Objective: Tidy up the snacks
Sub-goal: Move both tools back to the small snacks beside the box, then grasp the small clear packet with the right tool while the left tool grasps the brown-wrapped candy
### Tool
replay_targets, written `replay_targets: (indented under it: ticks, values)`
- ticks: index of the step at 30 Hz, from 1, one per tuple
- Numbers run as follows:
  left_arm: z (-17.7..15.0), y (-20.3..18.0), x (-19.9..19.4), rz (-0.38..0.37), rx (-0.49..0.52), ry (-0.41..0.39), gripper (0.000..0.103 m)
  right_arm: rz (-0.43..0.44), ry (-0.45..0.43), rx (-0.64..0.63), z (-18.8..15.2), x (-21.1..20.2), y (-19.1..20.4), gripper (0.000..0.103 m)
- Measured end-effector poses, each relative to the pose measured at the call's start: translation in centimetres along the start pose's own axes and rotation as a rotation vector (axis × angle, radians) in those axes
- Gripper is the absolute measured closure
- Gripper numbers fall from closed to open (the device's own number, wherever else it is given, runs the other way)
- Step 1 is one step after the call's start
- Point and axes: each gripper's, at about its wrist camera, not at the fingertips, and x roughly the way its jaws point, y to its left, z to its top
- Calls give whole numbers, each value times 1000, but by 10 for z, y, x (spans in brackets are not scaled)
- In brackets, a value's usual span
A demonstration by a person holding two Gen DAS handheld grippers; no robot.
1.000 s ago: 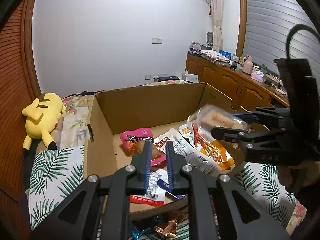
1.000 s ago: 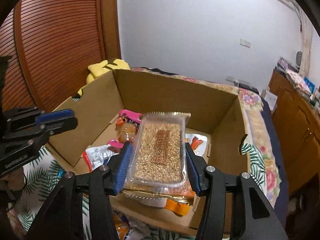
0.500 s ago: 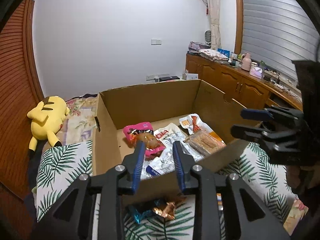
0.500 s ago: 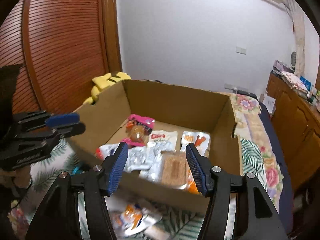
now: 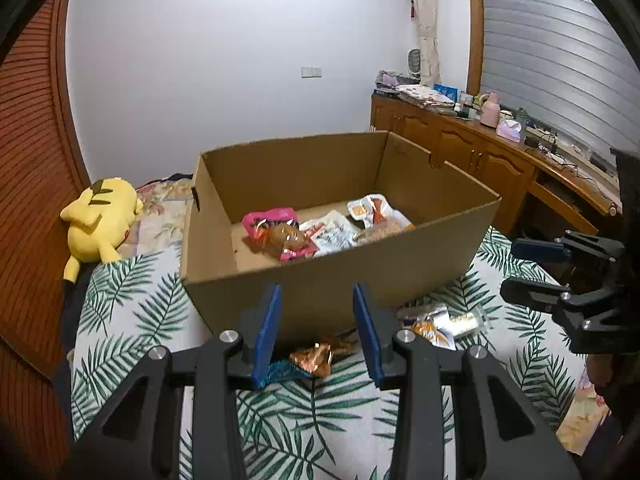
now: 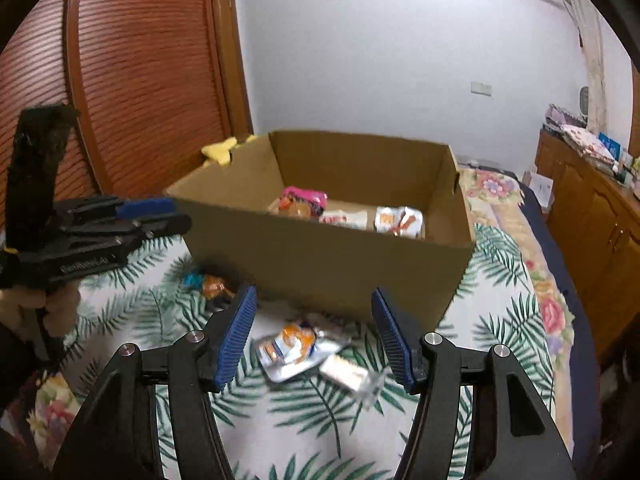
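The left claw [image 5: 316, 330] is opening with nothing between its blue pads; the right claw [image 6: 314, 338] stands apart, empty. Both hover over loose foil snack packets [image 6: 296, 346] on the leaf-print bed [image 6: 304, 416], before the open brown cardboard box [image 5: 320, 272] holding several snack bags [image 5: 280, 234].

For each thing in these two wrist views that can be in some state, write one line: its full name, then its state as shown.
Brown cardboard box: open-topped, upright, holding snack packets.
Pink snack packet: lying inside the box.
Silver and orange snack pouch: lying on the leaf-print bedcover, outside the box.
Left gripper: empty, jaws opening.
Right gripper: open, empty.
Yellow plush toy: lying beside the box.
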Motion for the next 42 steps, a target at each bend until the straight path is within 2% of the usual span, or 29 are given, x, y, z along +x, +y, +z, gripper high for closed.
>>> replay_targets:
  ticks: [12,24,32,35,42]
  values:
    - [-37,-5,18,18,3,92,65,-12,158,-24,-43,39,-18,43]
    - [-50,4,33,19,23,155,64,3,239,-109,-49,61,-15,47]
    - [-53,14,40,2,13,191,64,32,306,-134,-50,78,-19,55]
    - [-55,14,40,-19,29,181,64,29,311,-137,-54,77,-19,61]
    - [-53,17,44,-23,30,178,64,39,278,-110,-58,78,-20,62]
